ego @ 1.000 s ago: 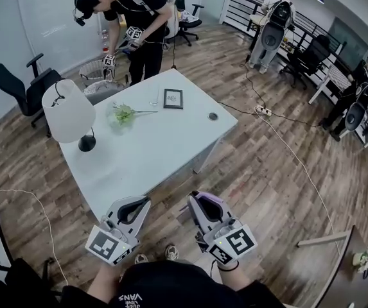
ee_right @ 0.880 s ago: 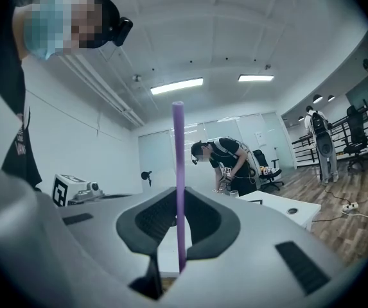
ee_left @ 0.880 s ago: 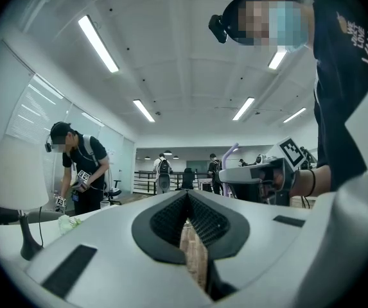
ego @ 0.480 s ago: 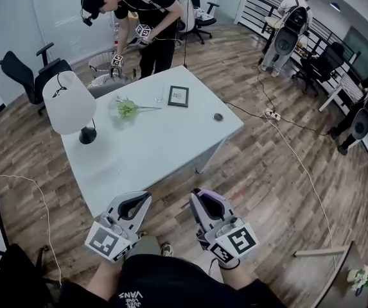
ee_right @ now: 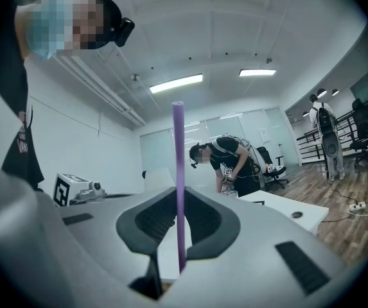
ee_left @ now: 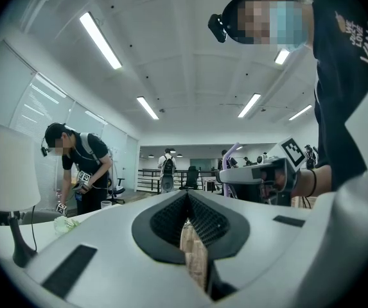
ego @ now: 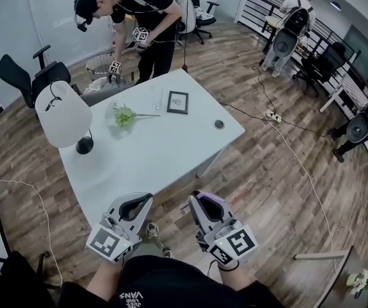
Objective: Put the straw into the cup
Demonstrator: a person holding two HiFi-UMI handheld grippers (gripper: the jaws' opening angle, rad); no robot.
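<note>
Currently your right tool [ego: 204, 205] clamps the straw [ee_right: 178, 172] upright and your left tool [ego: 134, 206] sits closed, empty, so next approach the cup [ego: 156, 97] far across the desk [ego: 171, 156].

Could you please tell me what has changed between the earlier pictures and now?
The person has taken a step toward the table: one shoe now shows further forward, between the left tool and the right tool, which came along slightly. Nothing was taken or let go. The right tool still clamps the purple straw, the left tool is empty, and the cup stands unmoved.
</note>
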